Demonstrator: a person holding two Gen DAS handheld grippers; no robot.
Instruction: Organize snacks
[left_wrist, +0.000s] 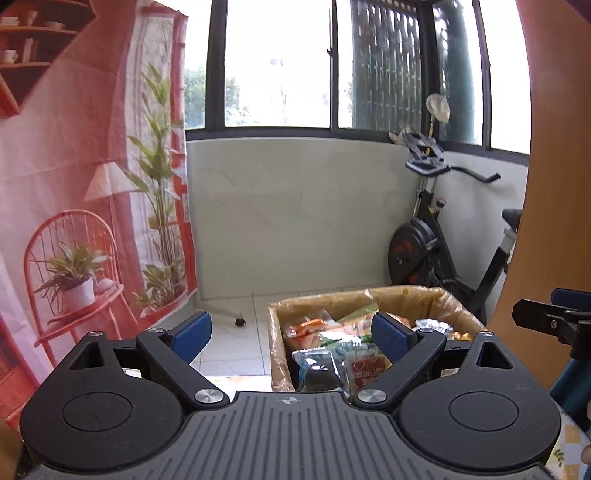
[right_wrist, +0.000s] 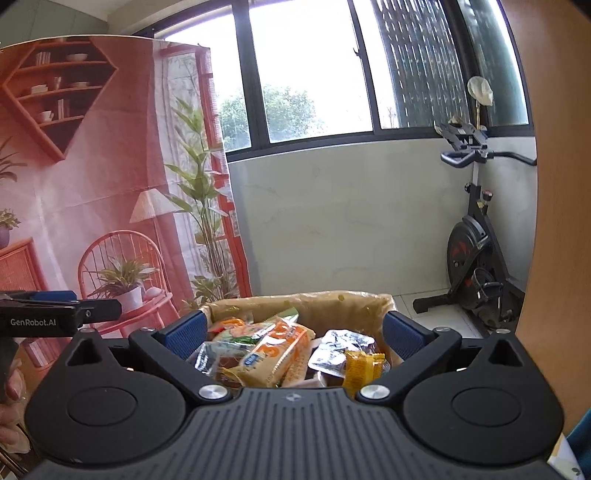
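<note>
A cardboard box (left_wrist: 436, 297) lined with brown plastic holds several snack packets (left_wrist: 332, 328). It also shows in the right wrist view (right_wrist: 332, 302), with an orange packet (right_wrist: 277, 350), a clear tray pack (right_wrist: 343, 349) and a small yellow packet (right_wrist: 360, 369) on top. My left gripper (left_wrist: 293, 332) is open and empty, held left of and just short of the box. My right gripper (right_wrist: 295, 332) is open and empty, held straight in front of the box. The right gripper's side shows at the left wrist view's right edge (left_wrist: 554, 319).
A pink printed backdrop (left_wrist: 74, 184) hangs at the left. A white wall under windows (left_wrist: 295, 206) lies behind. An exercise bike (right_wrist: 476, 254) stands at the back right. A wooden panel (right_wrist: 561, 221) borders the right side. Tiled floor (left_wrist: 236, 314) lies beyond the box.
</note>
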